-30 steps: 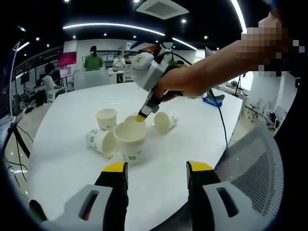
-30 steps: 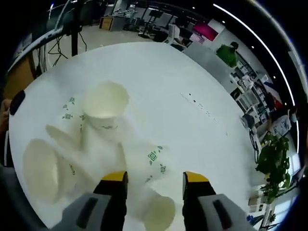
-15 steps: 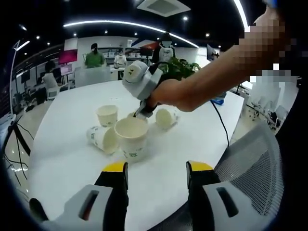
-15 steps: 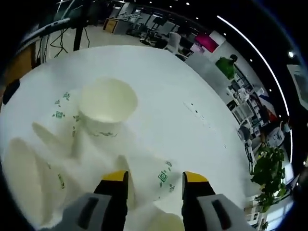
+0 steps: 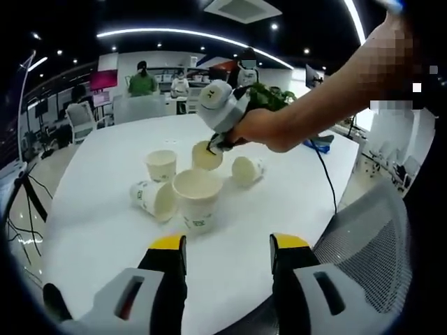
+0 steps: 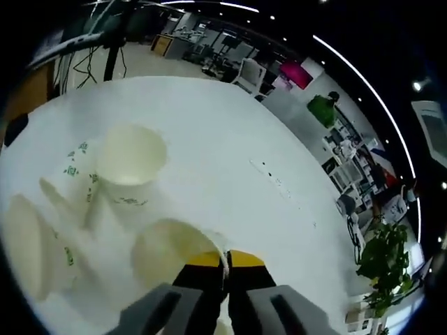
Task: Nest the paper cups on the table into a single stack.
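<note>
In the left gripper view, my left gripper [image 5: 227,251] rises from the bottom edge with its yellow-tipped jaws spread apart and nothing between them. Beyond it a white table [image 5: 98,230] fills the middle of the frame.

Near the centre an upright cup [image 5: 197,200] stands with its mouth open. Just left of it, a tipped cup [image 5: 154,200] lies on its side, touching or nearly touching it. A second upright cup [image 5: 162,165] stands behind them, toward the upper left. Right of centre, another cup [image 5: 246,170] lies on its side, apart from the rest.

My hand [image 5: 269,129] reaches in from the upper right holding the right gripper [image 5: 218,144], which has pinched the rim of a lifted cup [image 5: 207,155], held tilted above the table.

In the right gripper view, the right gripper's jaws at the bottom centre are pressed together on that cup's rim (the thin paper edge shows between the yellow tips). The other cups sit to its left.

People stand in the office far behind the table.
</note>
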